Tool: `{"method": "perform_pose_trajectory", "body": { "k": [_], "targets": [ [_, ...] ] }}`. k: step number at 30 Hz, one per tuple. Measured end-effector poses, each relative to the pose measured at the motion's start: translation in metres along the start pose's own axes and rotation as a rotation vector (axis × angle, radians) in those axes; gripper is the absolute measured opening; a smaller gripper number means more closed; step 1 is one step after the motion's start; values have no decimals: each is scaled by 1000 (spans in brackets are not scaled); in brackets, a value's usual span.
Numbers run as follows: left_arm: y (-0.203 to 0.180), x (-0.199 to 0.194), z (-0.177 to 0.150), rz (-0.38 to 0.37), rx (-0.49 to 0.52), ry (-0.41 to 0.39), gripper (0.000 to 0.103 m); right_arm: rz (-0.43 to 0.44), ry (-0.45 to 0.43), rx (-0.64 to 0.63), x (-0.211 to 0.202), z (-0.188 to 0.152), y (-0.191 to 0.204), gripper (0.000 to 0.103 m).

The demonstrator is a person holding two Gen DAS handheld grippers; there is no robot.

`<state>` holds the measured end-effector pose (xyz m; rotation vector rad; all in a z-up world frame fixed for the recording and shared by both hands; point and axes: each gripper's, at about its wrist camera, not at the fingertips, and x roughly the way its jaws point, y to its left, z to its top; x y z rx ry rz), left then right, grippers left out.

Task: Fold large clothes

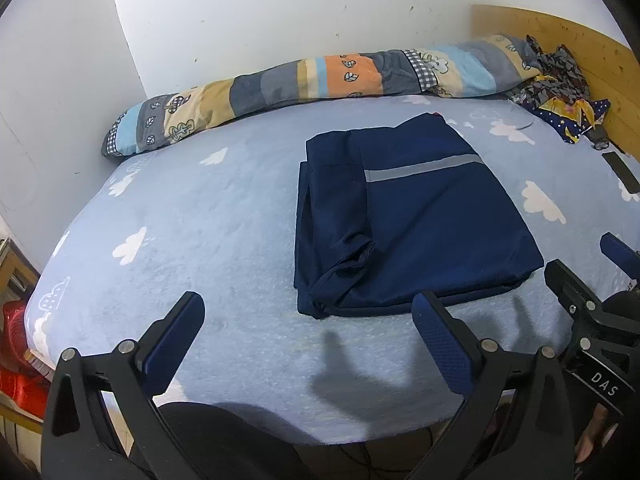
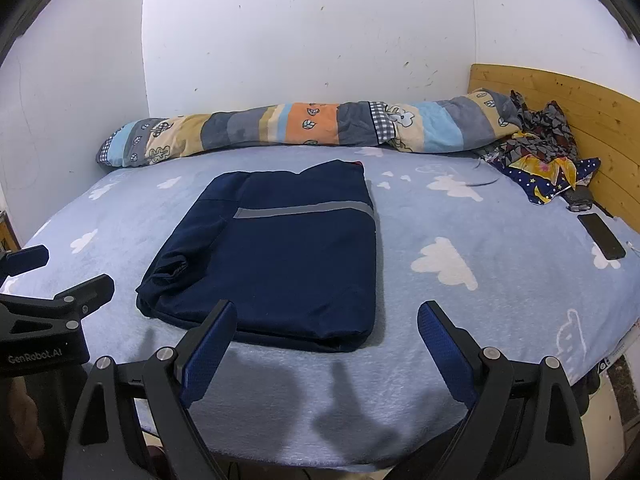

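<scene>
Navy fabric, one folded garment [image 1: 404, 216], lies as a flat rectangle on the pale blue, cloud-printed bed sheet [image 1: 192, 240], seen here from the left wrist camera. One grey reflective stripe [image 1: 424, 168] crosses it, and one sleeve [image 1: 352, 220] is folded along its left edge. The left gripper [image 1: 316, 344] hovers over bare sheet near the garment's front edge, its two blue-padded fingers [image 1: 444, 348] spread wide with nothing between them. At the right edge the right gripper [image 1: 588, 260] shows in part, also parted. Behind the garment, one rolled patchwork quilt [image 1: 320, 76] runs along the white wall [image 1: 280, 12]; one heap of patterned cloth [image 1: 560, 84] sits against the wooden headboard [image 1: 560, 36]. One dark phone [image 1: 622, 176] lies on the sheet near the headboard.

From the right wrist camera, the same garment [image 2: 280, 252] lies left of centre, its near hem just beyond the right gripper [image 2: 328, 344]. That gripper's two fingers [image 2: 444, 344] stand wide apart and empty; the left one overlaps the hem in the picture, contact not discernible. The left gripper [image 2: 52, 272] enters at the left edge, open, gripping nothing. One quilt [image 2: 304, 124], one cloth heap [image 2: 544, 156], one phone [image 2: 602, 236] and one headboard [image 2: 568, 100] appear again.
</scene>
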<state>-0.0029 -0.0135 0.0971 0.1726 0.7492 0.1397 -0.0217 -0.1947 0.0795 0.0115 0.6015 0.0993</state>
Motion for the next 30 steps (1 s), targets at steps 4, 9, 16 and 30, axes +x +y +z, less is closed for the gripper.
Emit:
{"method": "perform_pose_trajectory", "body": {
  "k": [4, 9, 16, 30],
  "targets": [
    [0, 1, 0, 5, 0, 2, 103, 0, 1, -1, 0, 0, 0, 94],
    [0, 2, -1, 2, 4, 9, 103, 1, 0, -1, 0, 0, -1, 94],
    [-1, 2, -1, 7, 11, 7, 103, -1, -1, 0, 0, -1, 0, 94],
    [4, -4, 4, -59, 9, 33, 103, -8, -20, 7, -13, 1, -5, 94]
  ]
}}
